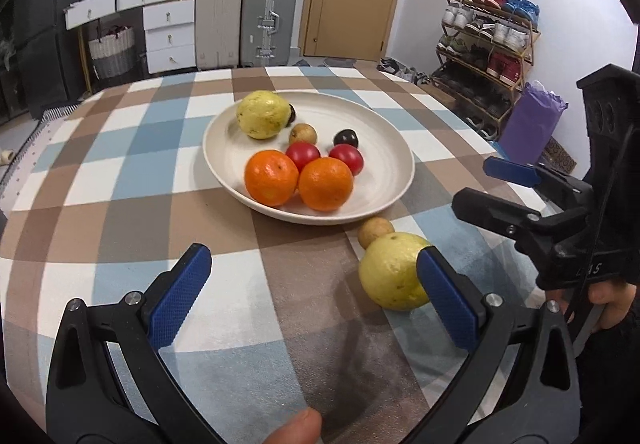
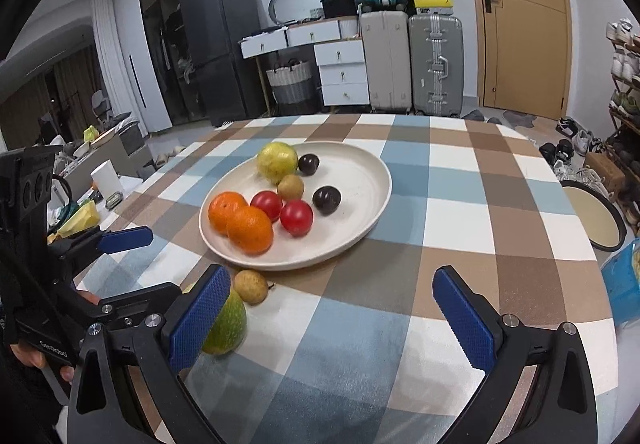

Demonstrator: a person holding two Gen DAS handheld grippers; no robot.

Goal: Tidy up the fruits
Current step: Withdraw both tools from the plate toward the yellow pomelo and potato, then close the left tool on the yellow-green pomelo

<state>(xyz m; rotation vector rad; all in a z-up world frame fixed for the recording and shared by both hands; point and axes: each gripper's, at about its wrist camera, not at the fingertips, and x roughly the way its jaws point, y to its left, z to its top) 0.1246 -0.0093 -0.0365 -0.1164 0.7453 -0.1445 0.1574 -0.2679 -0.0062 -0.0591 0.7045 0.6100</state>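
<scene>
A cream plate [image 1: 386, 160] [image 2: 360, 180] on the checked tablecloth holds two oranges [image 1: 272, 177] [image 2: 250, 230], two red fruits [image 1: 303, 155] [image 2: 297, 217], two dark plums [image 1: 346, 138] [image 2: 327, 199], a large yellow fruit [image 1: 262, 114] [image 2: 277, 161] and a small brown fruit [image 1: 303, 133] [image 2: 291, 186]. Off the plate, by its near rim, lie another yellow-green fruit [image 1: 390, 270] [image 2: 230, 324] and a small brown fruit [image 1: 374, 230] [image 2: 251, 286]. My left gripper [image 1: 316, 284] [image 2: 160, 262] is open, its right finger beside the yellow-green fruit. My right gripper [image 2: 332, 300] [image 1: 472, 182] is open and holds nothing.
The round table's edge curves close on the right. Beyond it stand a round tray [image 2: 592, 220], a blue bag [image 2: 624, 284], a purple bag [image 1: 532, 120] and a shoe rack [image 1: 488, 44]. Suitcases and drawers line the far wall.
</scene>
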